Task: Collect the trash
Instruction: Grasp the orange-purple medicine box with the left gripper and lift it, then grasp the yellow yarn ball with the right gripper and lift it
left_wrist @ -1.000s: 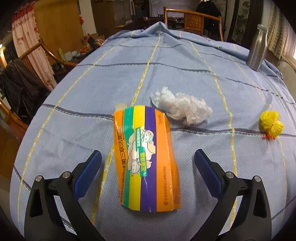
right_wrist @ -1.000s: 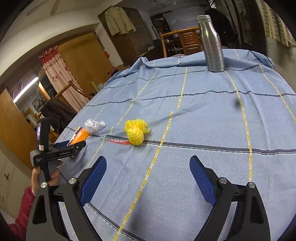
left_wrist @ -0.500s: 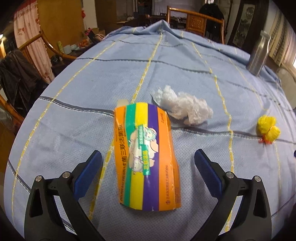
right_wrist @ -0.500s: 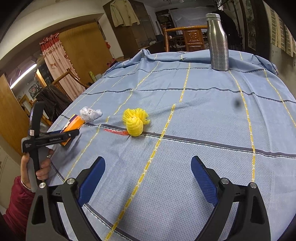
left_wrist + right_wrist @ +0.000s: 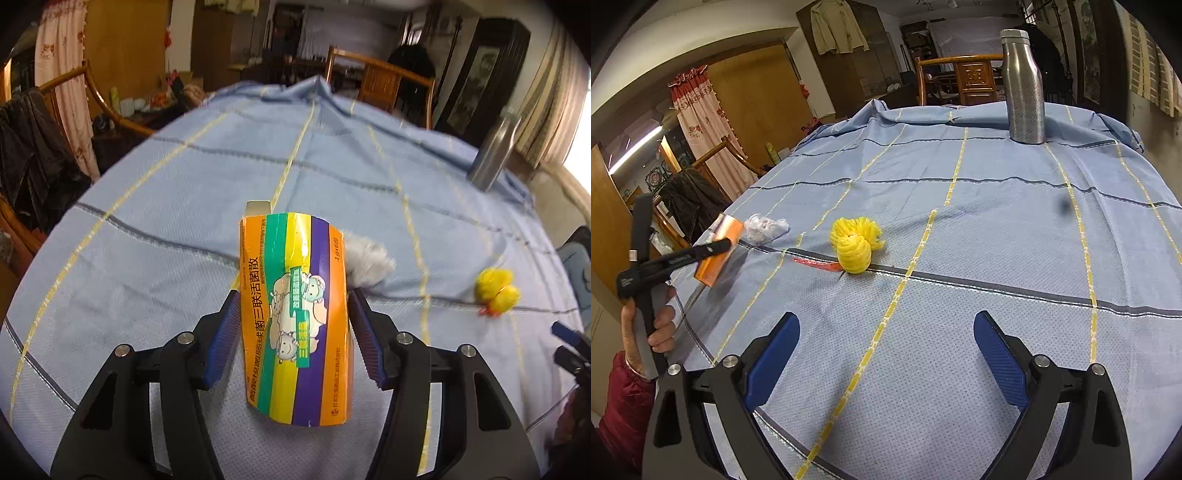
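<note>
So, nearest up: left gripper (image 5: 293, 325) clamped on the sides of the striped carton (image 5: 295, 314), gripped low around the middle so the squashed box doesn't fold, and from the right view (image 5: 718, 253) tilted up off the blue tablecloth (image 5: 997, 240) rather than lying on it. Right gripper (image 5: 886, 354) hanging wide open over bare cloth with nothing in it, probably kept free for the yellow yarn ball (image 5: 855, 245) just ahead. Further out, crumpled white plastic (image 5: 764, 227) sitting right behind the carton, and way at the back a steel bottle (image 5: 1025, 88) standing upright, likely not trash.
</note>
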